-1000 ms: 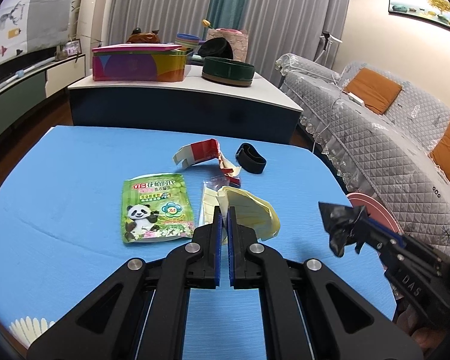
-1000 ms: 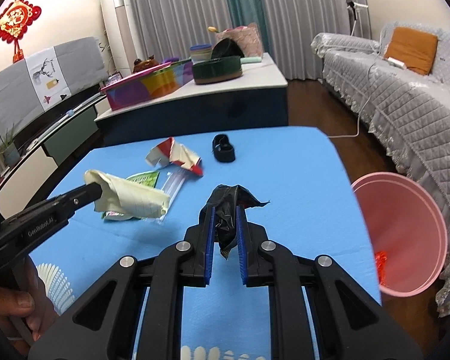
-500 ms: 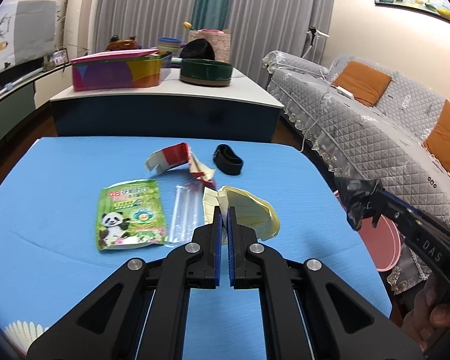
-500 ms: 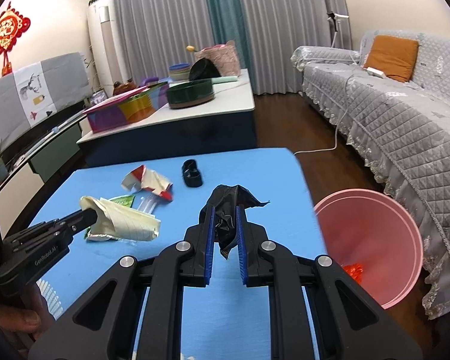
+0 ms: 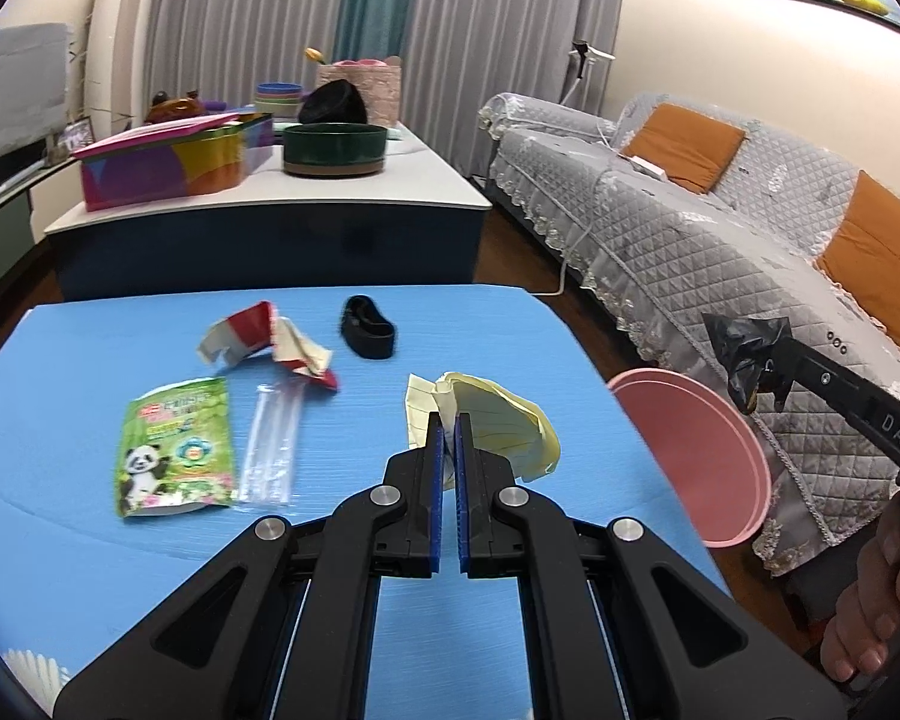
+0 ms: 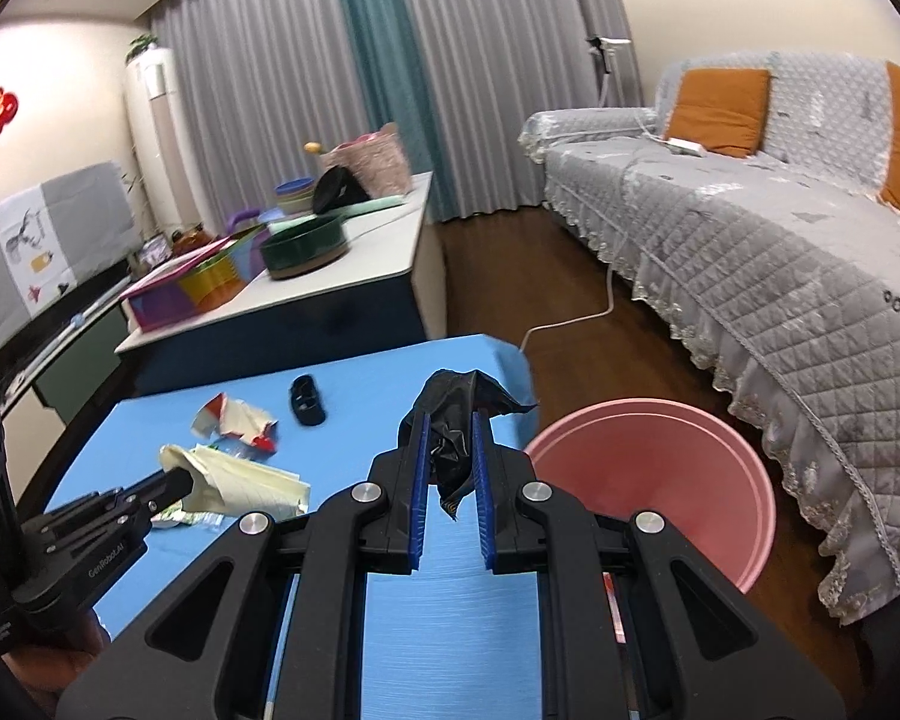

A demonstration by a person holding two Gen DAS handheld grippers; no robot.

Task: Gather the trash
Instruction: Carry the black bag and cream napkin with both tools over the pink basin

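Observation:
My left gripper (image 5: 445, 420) is shut on a crumpled yellow paper (image 5: 498, 426) and holds it over the blue table (image 5: 90, 540); it also shows in the right wrist view (image 6: 240, 483). My right gripper (image 6: 450, 420) is shut on a black plastic scrap (image 6: 459, 405), held near the table's right edge beside the pink bin (image 6: 660, 474). From the left wrist view the scrap (image 5: 747, 348) hangs above the bin (image 5: 690, 444). A green panda packet (image 5: 177, 444), a clear wrapper (image 5: 270, 438), a red-and-white carton (image 5: 258, 339) and a black band (image 5: 369, 336) lie on the table.
A grey quilted sofa (image 6: 780, 276) with orange cushions runs along the right behind the bin. A white-topped counter (image 5: 270, 198) with a colourful box and a green bowl stands beyond the table. A white cable (image 6: 570, 318) lies on the wood floor.
My right gripper has swung right with the black scrap, from over the table to beside the pink bin. My left gripper still holds the yellow paper and has shifted slightly right.

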